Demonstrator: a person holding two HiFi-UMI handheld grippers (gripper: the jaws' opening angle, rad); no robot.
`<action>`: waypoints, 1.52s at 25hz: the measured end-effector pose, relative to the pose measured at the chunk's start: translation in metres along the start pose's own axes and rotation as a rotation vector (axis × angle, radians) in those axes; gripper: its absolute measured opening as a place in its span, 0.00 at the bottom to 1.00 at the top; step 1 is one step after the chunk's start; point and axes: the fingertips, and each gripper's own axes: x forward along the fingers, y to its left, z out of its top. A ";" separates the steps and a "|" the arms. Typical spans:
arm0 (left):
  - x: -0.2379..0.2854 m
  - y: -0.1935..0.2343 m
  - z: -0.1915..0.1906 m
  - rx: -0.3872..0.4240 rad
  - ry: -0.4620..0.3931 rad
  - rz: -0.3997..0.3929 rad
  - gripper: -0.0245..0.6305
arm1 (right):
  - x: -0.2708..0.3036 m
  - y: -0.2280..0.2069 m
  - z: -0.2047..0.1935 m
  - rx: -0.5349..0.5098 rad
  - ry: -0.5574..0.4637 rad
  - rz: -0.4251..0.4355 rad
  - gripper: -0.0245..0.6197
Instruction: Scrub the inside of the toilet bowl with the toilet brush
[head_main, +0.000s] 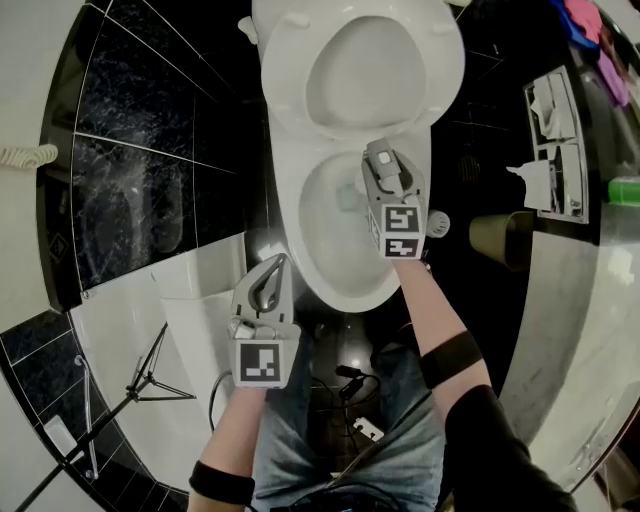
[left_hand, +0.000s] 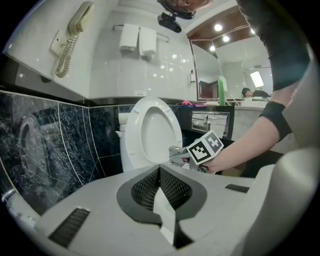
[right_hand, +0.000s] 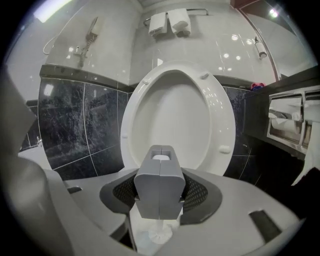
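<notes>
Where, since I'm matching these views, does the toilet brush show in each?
Head view: toilet brush head in the bowl, centre, beside the right gripper.
Left gripper view: not made out; only the right gripper shows.
Right gripper view: bottom centre, grey handle between the jaws, white head below.
Shared landmark: the raised toilet seat.
</notes>
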 end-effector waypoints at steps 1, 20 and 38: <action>0.001 -0.003 0.000 -0.011 0.000 -0.001 0.04 | -0.005 -0.001 -0.002 -0.013 0.012 0.003 0.40; -0.008 -0.073 0.013 -0.004 0.029 -0.081 0.04 | -0.140 0.022 -0.097 -0.014 0.324 0.138 0.40; -0.028 -0.050 0.004 -0.033 0.051 -0.036 0.04 | -0.163 0.113 -0.108 0.115 0.441 0.307 0.41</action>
